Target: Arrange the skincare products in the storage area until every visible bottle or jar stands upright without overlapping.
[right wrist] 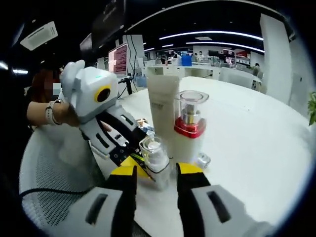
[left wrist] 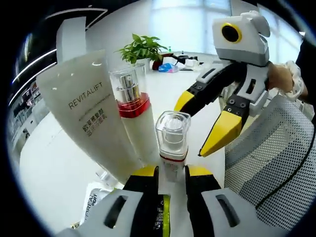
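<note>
Clear-capped small bottle (left wrist: 172,143) pinched in left gripper (left wrist: 172,174), beside tall pump bottle (left wrist: 132,111) and tube (left wrist: 81,106). Right gripper (left wrist: 197,129) spread, close by. Risk: nudge topples neighbours.

Left gripper (left wrist: 172,174): I see its yellow-tipped jaws rising from 6 o'clock in the left gripper view, closed against a small bottle's base. In the right gripper view it enters from 9 o'clock, held by a hand (right wrist: 69,117) wearing a wristband. Right gripper (right wrist: 156,171): jaws at 6 o'clock, parted, not pressing anything. In the left gripper view it comes in from 2 o'clock, tips apart, pointing down.
</note>
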Available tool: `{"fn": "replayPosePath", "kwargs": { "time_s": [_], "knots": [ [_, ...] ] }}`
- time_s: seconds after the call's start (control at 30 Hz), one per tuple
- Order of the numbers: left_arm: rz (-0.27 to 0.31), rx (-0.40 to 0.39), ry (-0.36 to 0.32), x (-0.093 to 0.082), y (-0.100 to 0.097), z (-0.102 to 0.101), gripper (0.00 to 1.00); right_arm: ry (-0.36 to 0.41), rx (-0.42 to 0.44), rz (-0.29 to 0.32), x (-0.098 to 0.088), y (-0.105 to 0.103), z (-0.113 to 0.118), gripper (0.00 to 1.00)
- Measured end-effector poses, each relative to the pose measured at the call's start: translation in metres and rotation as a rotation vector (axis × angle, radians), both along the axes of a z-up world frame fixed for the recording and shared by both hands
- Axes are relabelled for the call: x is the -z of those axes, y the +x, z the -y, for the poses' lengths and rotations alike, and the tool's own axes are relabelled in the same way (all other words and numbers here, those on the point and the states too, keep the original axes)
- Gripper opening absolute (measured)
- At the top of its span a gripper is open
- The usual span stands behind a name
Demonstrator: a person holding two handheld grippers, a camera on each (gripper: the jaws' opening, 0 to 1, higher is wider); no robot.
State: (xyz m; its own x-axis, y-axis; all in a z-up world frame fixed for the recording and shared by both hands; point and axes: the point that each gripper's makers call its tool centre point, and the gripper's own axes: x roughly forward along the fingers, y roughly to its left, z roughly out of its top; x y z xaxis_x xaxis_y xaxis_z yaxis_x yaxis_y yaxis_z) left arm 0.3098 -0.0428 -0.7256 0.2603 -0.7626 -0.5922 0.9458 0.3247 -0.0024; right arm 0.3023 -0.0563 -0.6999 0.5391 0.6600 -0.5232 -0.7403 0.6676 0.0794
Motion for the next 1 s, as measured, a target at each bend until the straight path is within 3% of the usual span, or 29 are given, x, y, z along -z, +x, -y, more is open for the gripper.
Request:
{"fn": "replayPosePath", "kwargs": {
  "time_s": [0.07,0.17,0.3,1.0],
  "knots": [
    [-0.007,-0.01,0.002,0.0,-0.001,-0.001,0.15,-0.015,-0.015,-0.015,0.009,-0.002,-0.001,0.25],
    [-0.017,-0.003,0.012,0.004,-0.005,0.0,0.09,0.014,-0.012,-0.086,0.022,-0.003,-0.004,0.22],
    [-0.023,-0.011,0.038,0.01,-0.006,-0.002,0.08,0.027,0.015,-0.109,0.027,-0.001,0.001,0.12],
    [-0.031,-0.068,0.017,0.011,0.01,0.003,0.0,0.04,0.037,-0.144,0.034,0.018,0.01,0.09]
  ]
}}
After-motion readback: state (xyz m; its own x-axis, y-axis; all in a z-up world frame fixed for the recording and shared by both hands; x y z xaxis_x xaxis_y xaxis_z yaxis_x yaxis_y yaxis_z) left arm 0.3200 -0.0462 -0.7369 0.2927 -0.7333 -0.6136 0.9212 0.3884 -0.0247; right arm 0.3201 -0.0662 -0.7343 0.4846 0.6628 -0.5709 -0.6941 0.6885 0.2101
